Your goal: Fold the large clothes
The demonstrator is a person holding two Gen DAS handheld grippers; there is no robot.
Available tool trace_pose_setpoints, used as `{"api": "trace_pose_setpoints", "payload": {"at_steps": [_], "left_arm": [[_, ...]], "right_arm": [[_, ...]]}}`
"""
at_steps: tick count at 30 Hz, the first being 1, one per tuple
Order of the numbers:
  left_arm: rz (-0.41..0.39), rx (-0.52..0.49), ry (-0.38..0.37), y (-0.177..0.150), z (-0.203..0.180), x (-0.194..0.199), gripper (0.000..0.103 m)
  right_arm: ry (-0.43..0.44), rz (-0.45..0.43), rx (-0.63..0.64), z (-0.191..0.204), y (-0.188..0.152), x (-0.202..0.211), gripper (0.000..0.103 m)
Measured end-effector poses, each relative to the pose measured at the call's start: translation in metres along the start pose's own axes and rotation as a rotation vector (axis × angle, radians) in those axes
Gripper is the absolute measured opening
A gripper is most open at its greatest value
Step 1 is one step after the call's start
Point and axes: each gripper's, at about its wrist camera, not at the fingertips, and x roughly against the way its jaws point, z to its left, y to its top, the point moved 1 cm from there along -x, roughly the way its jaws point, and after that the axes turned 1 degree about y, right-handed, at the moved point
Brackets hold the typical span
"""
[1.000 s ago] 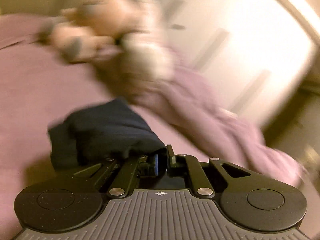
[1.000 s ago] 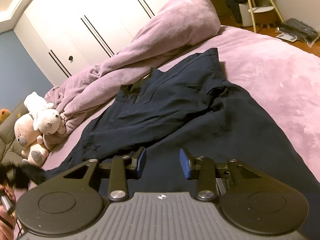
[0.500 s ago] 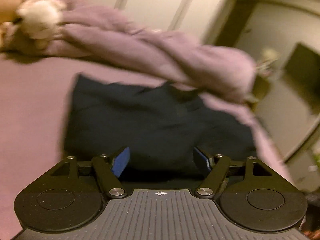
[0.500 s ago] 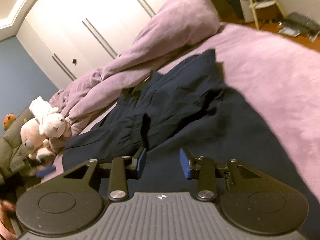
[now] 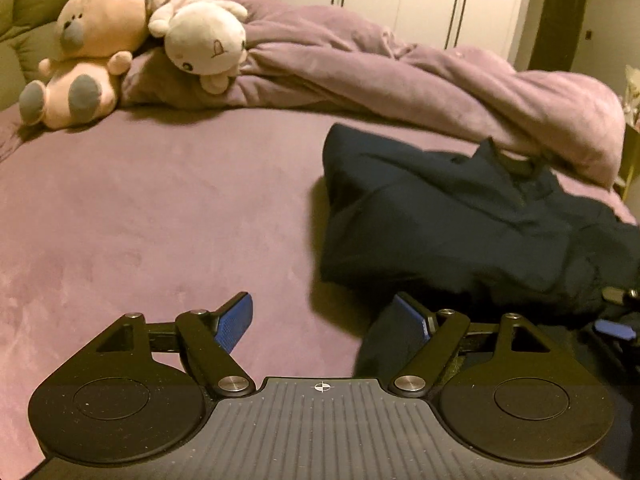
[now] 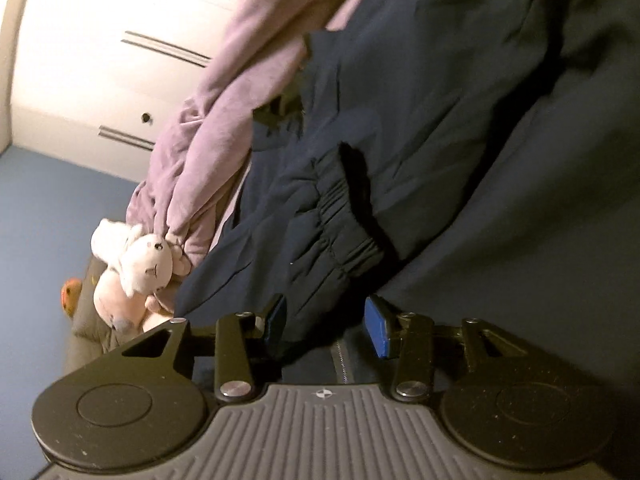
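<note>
A dark navy garment is seen lying crumpled on a purple bed, toward the right of the left wrist view, just below a bunched purple duvet. It is partly folded over itself, with a collar-like opening near the duvet. In the right wrist view a gathered elastic cuff is shown lying on top of the flatter cloth.

The left gripper is held with jaws wide and opening; only bed surface is seen between the pads, and a flap of navy cloth lies against the right pad's outer side. The right gripper is seen part open, jaws opening; cloth lies between the pads but is not pinched by them.

Two plush toys are seen at the bed's head.
</note>
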Motion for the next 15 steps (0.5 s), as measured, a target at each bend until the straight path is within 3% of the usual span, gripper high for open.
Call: {"api": "trace_pose_setpoints", "payload": {"at_steps": [4,8,15], "left_arm": [[0.009,0.022,-0.024,-0.004,0.004,-0.002,0.082],[-0.002,0.013,-0.034,-0.003,0.001,-0.002,0.082],[-0.024,0.008,-0.067,0.004,-0.012,0.0,0.082]], "right_arm": [[-0.024,-0.019,-0.036,0.001,0.001,-0.016,0.04],[-0.001,-0.056,0.001,0.015,0.002,-0.008,0.018],[-0.012,-0.188,0.184,0.047,0.017,0.022,0.014]]}}
